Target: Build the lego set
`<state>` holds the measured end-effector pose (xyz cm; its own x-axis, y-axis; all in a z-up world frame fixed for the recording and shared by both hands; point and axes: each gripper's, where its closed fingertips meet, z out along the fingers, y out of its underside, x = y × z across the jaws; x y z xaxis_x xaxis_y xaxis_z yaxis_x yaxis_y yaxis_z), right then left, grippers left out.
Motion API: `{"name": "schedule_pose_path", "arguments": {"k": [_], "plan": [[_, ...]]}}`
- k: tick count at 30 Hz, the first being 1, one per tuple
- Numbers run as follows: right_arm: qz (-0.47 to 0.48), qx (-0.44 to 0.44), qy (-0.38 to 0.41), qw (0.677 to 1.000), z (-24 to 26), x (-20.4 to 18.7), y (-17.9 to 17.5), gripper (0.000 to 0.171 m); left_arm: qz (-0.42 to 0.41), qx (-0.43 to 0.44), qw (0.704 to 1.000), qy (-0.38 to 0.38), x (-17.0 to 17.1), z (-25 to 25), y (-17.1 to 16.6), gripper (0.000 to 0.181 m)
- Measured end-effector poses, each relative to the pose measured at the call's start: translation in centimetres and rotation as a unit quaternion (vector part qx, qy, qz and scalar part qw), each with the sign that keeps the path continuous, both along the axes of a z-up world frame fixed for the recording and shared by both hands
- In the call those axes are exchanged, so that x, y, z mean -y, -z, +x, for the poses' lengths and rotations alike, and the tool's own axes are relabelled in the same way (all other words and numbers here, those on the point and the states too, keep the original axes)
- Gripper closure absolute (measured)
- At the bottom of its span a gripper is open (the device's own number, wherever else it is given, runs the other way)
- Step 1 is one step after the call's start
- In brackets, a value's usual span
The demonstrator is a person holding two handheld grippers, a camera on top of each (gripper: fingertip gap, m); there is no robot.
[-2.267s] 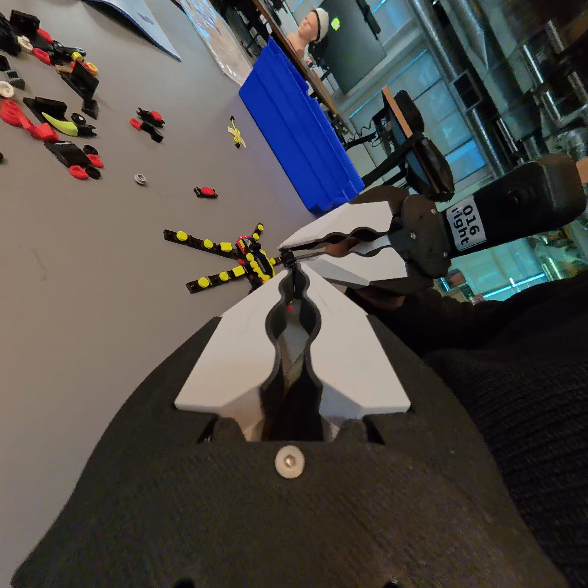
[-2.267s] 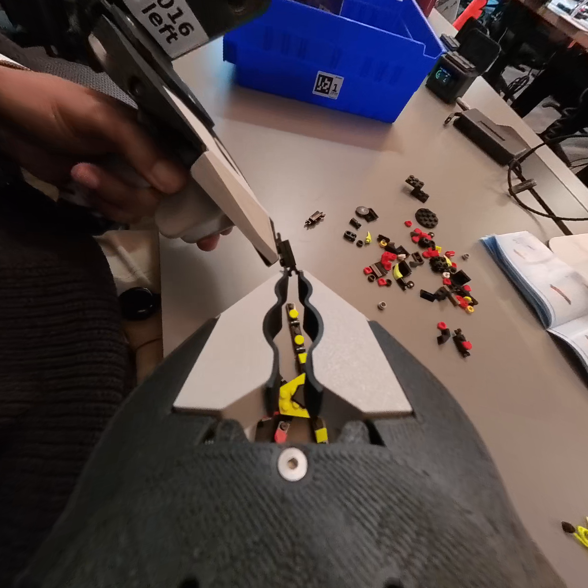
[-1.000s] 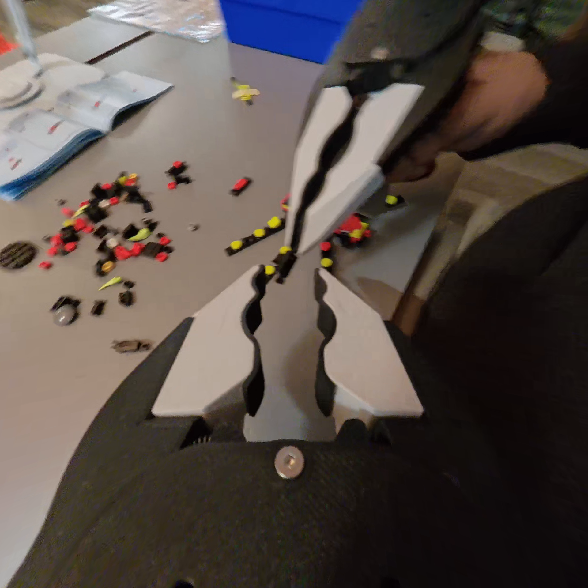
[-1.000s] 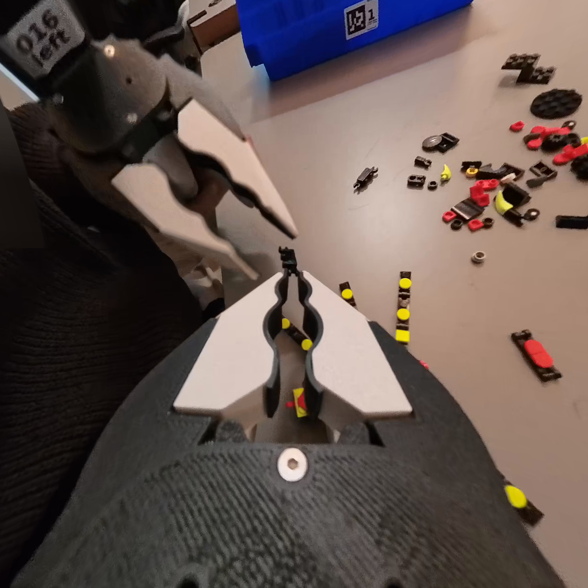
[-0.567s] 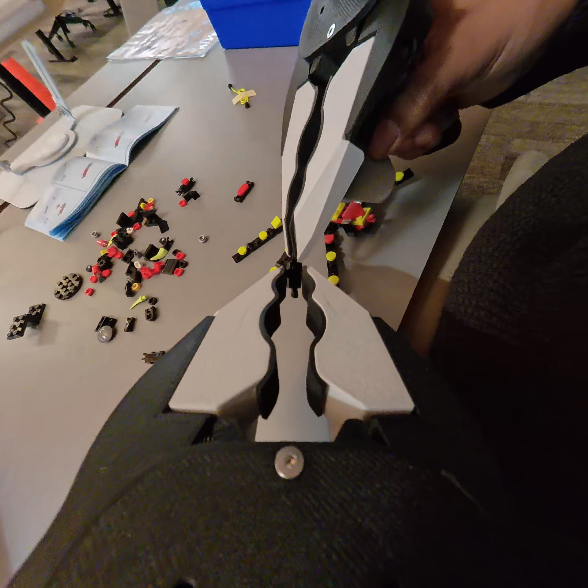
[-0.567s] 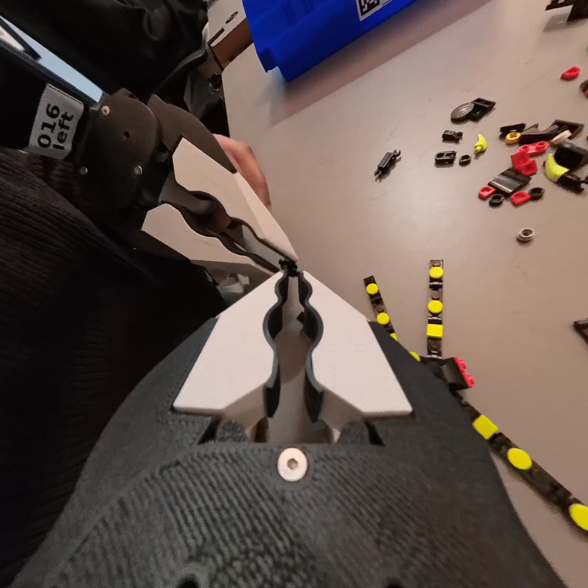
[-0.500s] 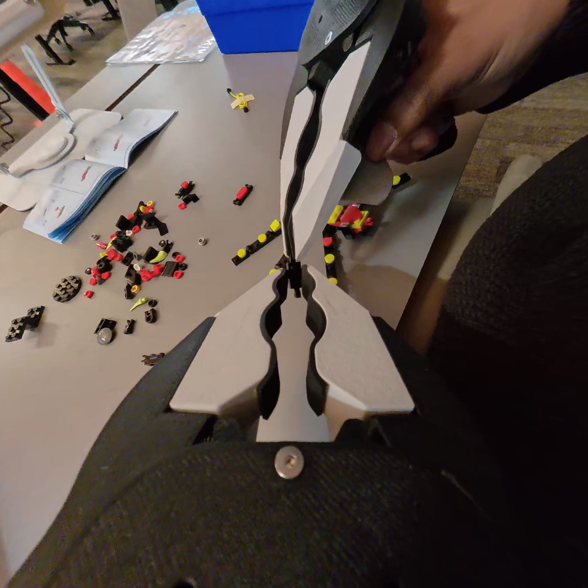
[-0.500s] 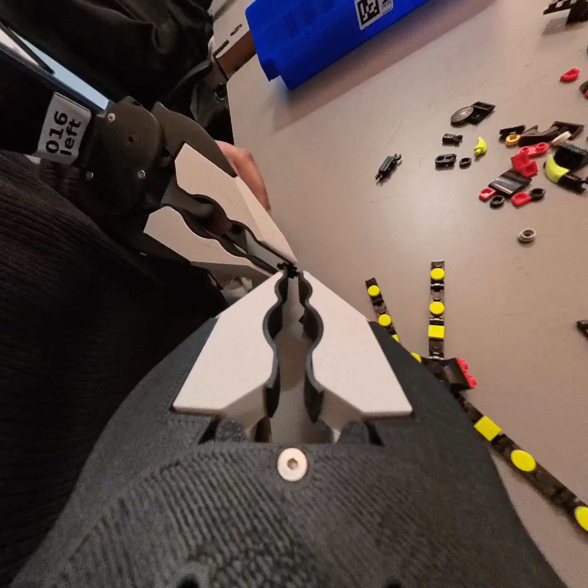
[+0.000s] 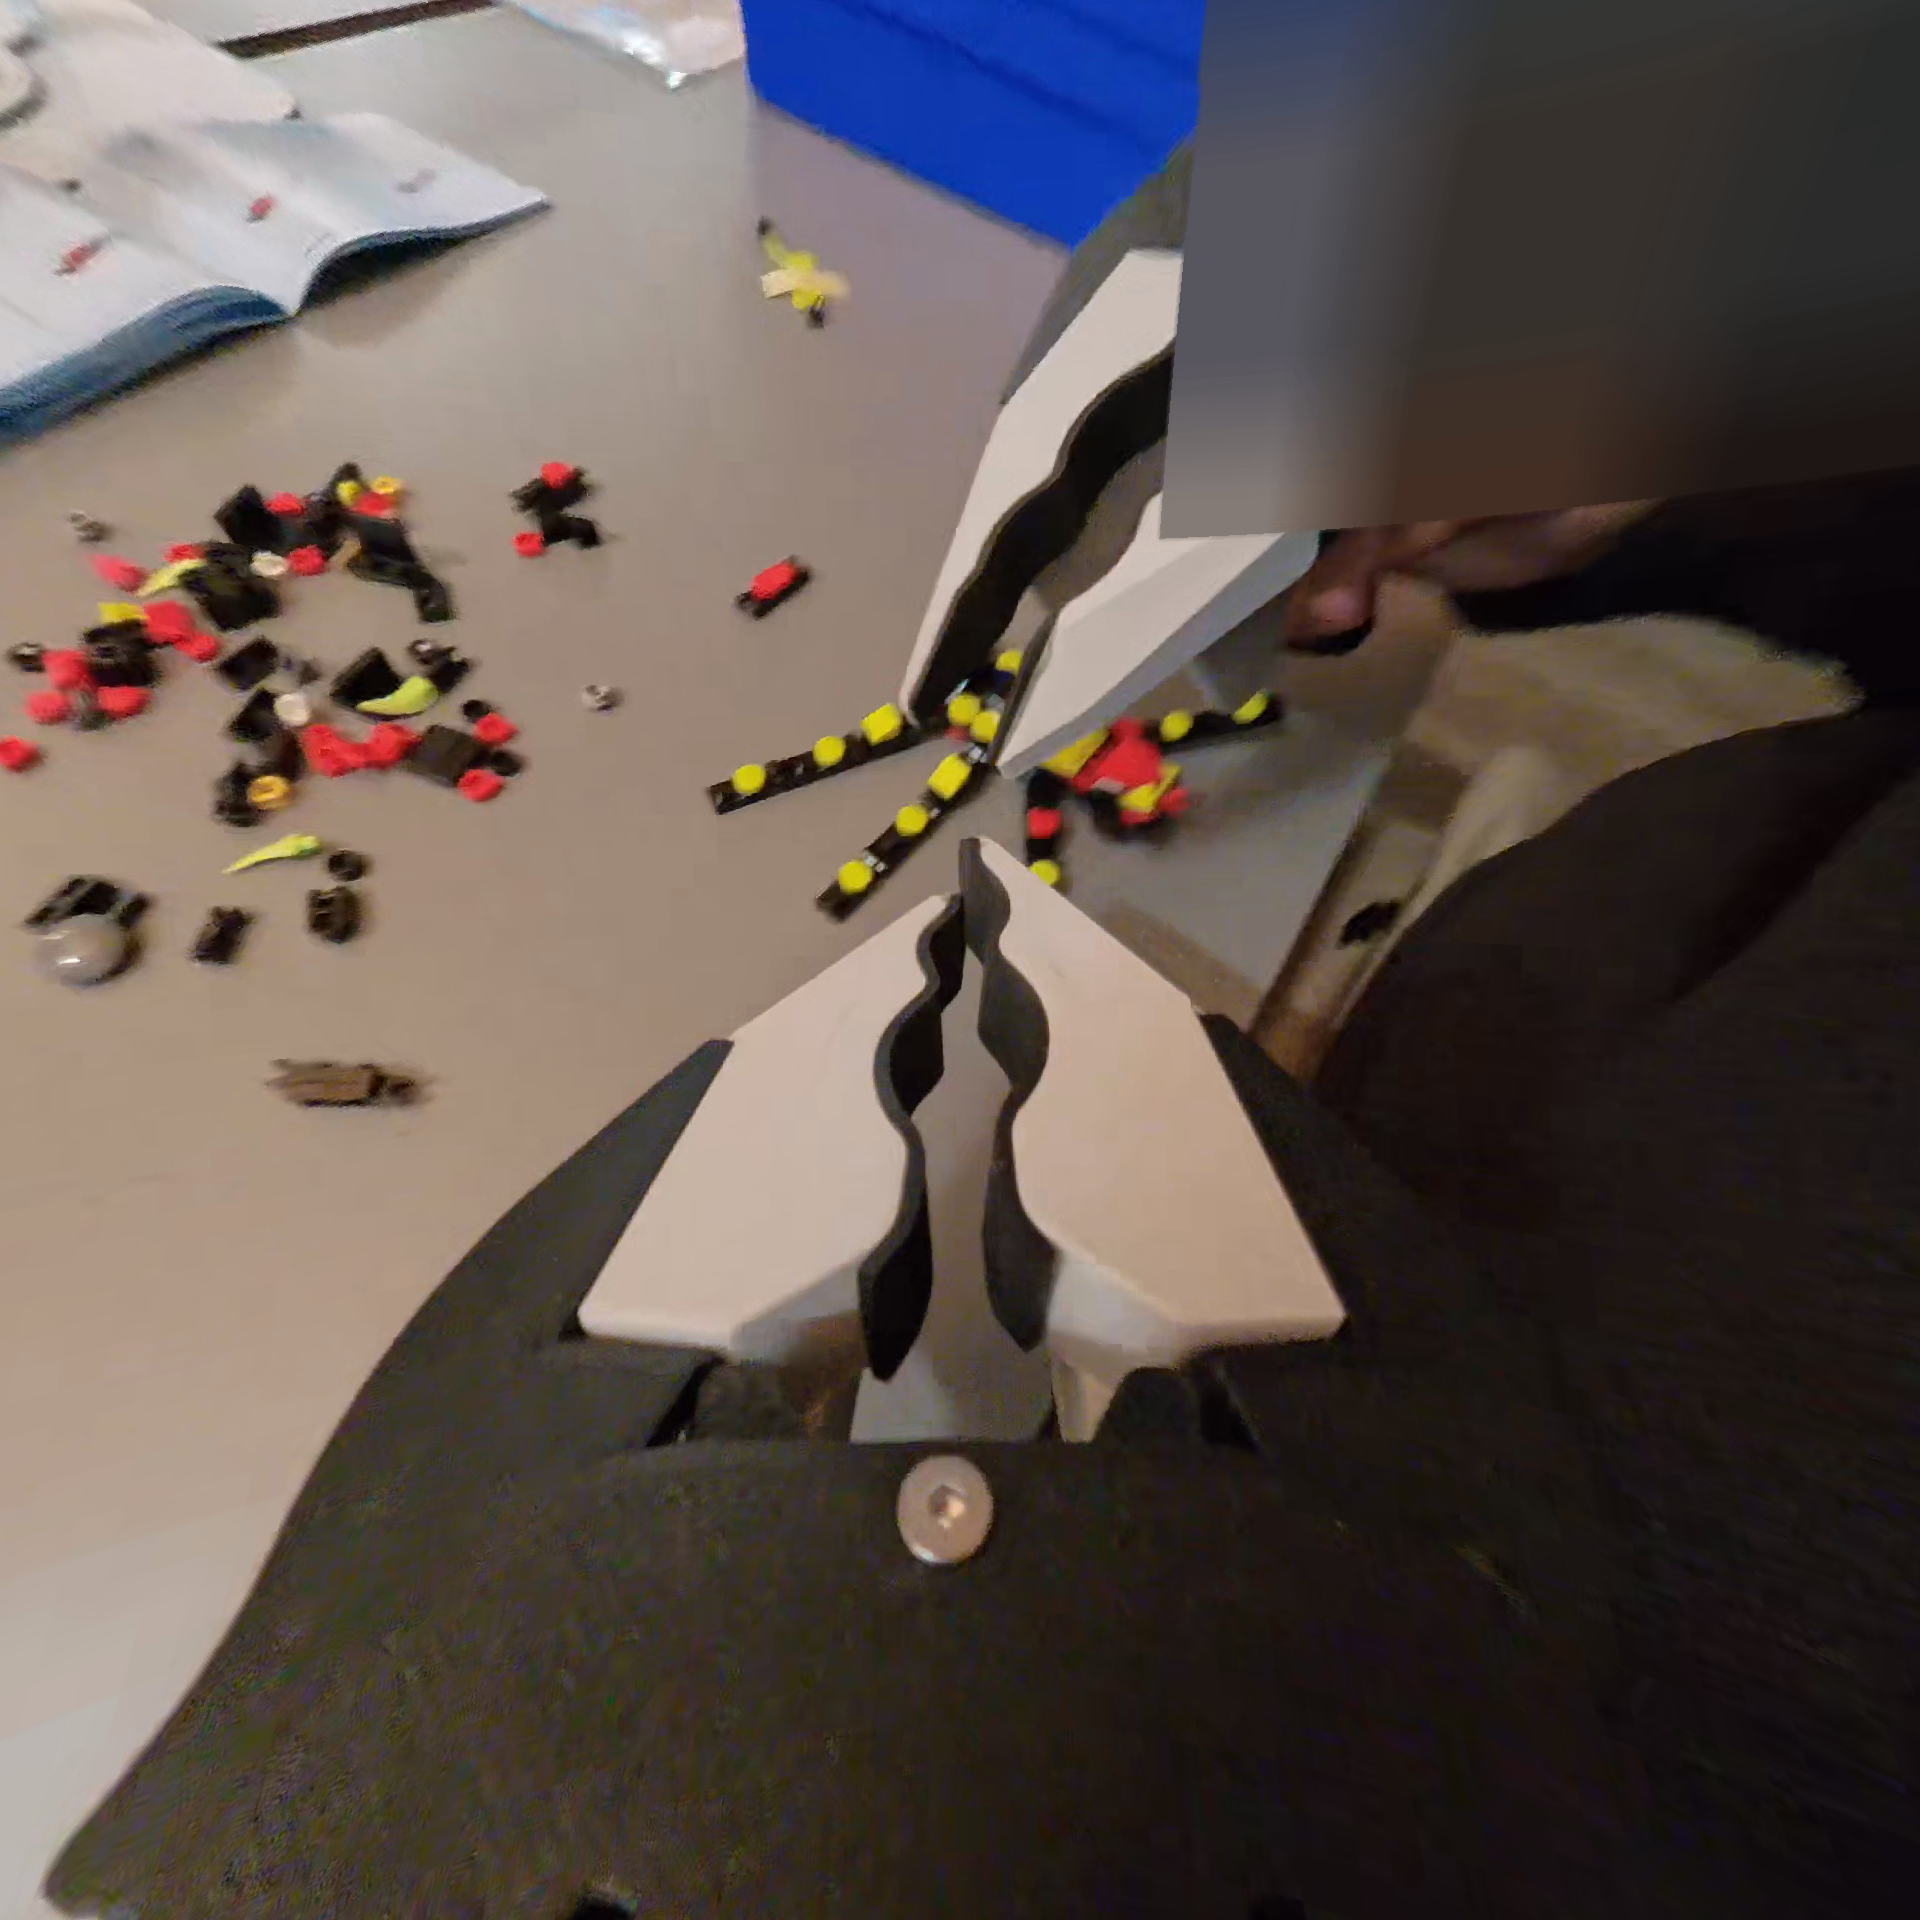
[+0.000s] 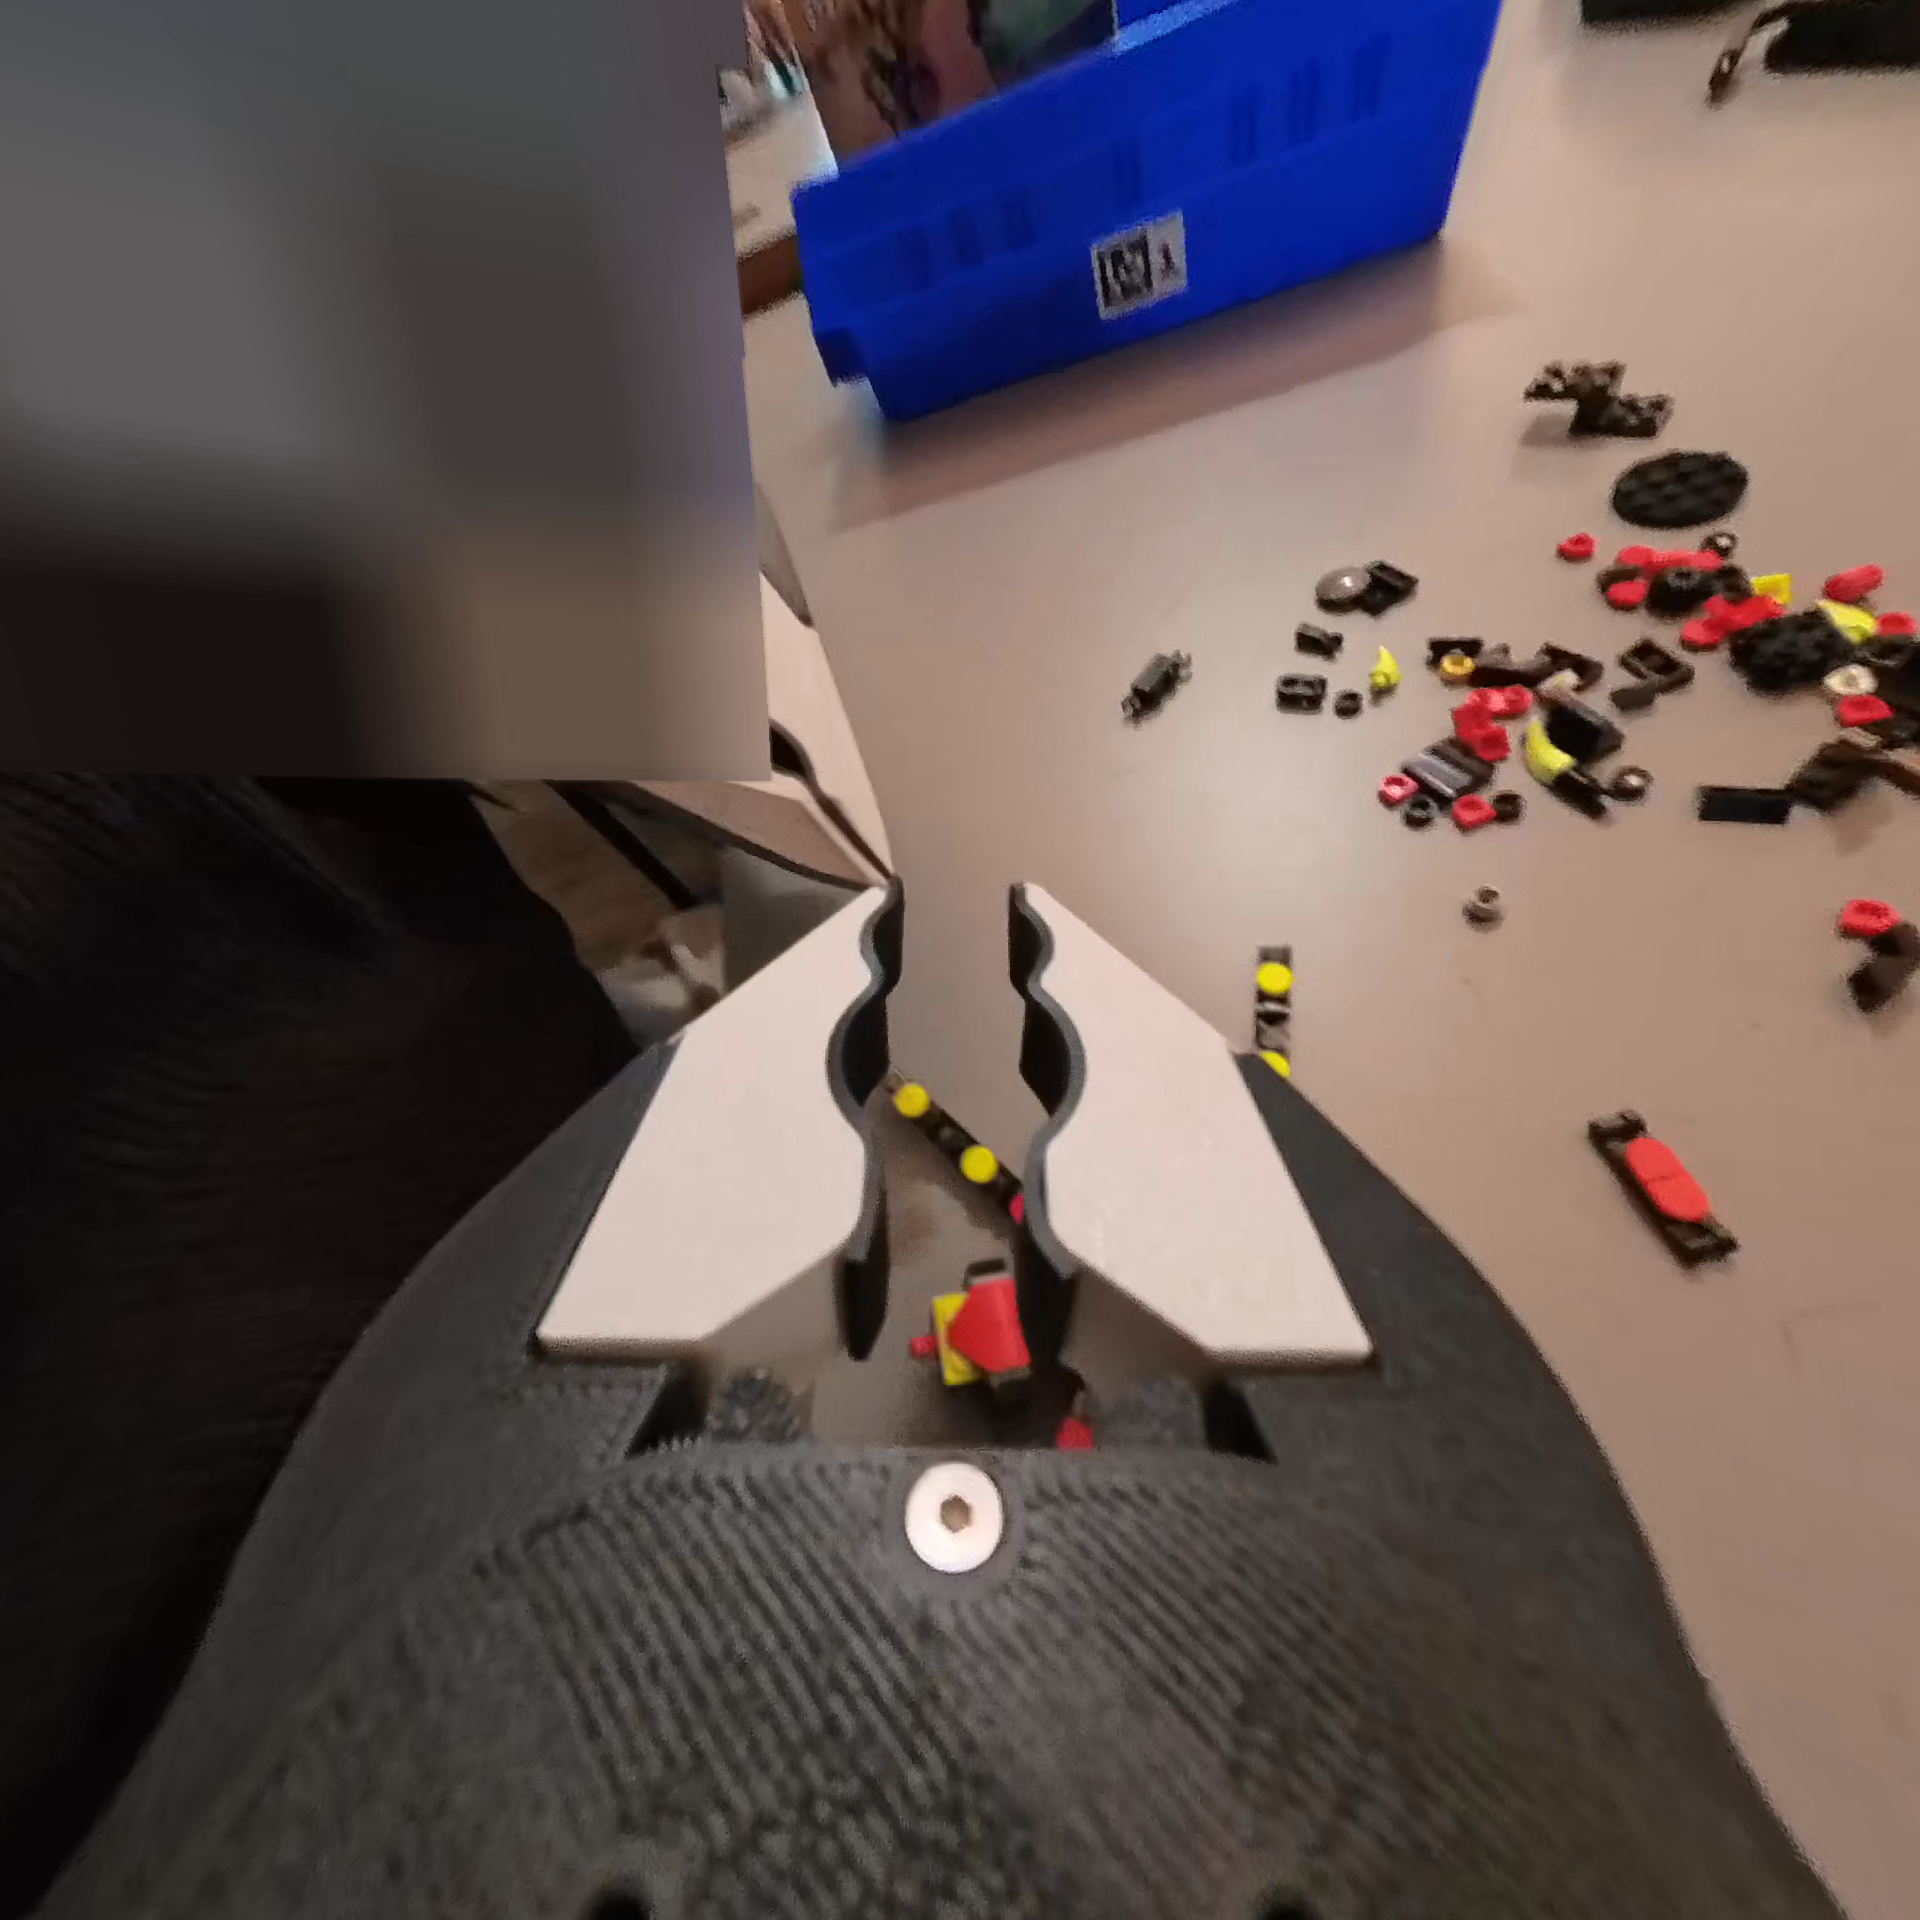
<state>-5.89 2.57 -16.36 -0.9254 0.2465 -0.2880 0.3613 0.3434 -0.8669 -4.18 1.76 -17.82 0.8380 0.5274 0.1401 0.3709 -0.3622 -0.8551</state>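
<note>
My left gripper (image 9: 971, 894) is shut, and a thin small black piece (image 9: 967, 868) sticks out at its tips, above the table's near edge. My right gripper (image 10: 958, 899) is open and empty. In the left wrist view it (image 9: 966, 738) points down with its tips at the black legs with yellow studs (image 9: 821, 753) of the part-built model, beside the model's red and yellow body (image 9: 1117, 764). In the right wrist view that body (image 10: 982, 1330) and one leg (image 10: 945, 1132) show between the fingers.
Loose red, black and yellow pieces (image 9: 291, 665) lie left of the model, and they also show in the right wrist view (image 10: 1662, 675). An open instruction booklet (image 9: 208, 229) lies far left. A blue bin (image 10: 1143, 208) stands at the back. The table edge (image 9: 1320, 935) is close on the right. Less than 4 cm separates the two grippers' tips.
The right gripper let go of the small black piece and opened, moving off over the model. The left gripper closed on the piece and now holds it alone.
</note>
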Motion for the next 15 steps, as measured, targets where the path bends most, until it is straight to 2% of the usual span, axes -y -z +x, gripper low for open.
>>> {"name": "schedule_pose_path", "arguments": {"k": [2, 5, 9, 15], "plan": [[0.035, -0.038, 0.018, 0.999, -0.9, -0.7, 0.5, 0.155, -0.019, -0.005, 1.0, -0.006, 0.2, -0.2, 0.6, 0.181], [0.021, -0.066, 0.059, 0.996, -2.9, -2.7, -1.1, 0.157, 0.02, 0.032, 0.999, -0.007, 0.2, -0.1, 0.2, 0.181], [-0.047, -0.056, 0.124, 0.99, -5.0, -6.0, -4.1, 0.155, 0.037, 0.05, 0.998, -0.002, 0.1, 0.0, 0.2, 0.181], [-0.089, -0.04, 0.177, 0.979, -5.2, -8.7, -5.6, 0.153, 0.022, 0.044, 0.999, 0.017, -0.5, 1.0, 0.7, 0.181]]}}
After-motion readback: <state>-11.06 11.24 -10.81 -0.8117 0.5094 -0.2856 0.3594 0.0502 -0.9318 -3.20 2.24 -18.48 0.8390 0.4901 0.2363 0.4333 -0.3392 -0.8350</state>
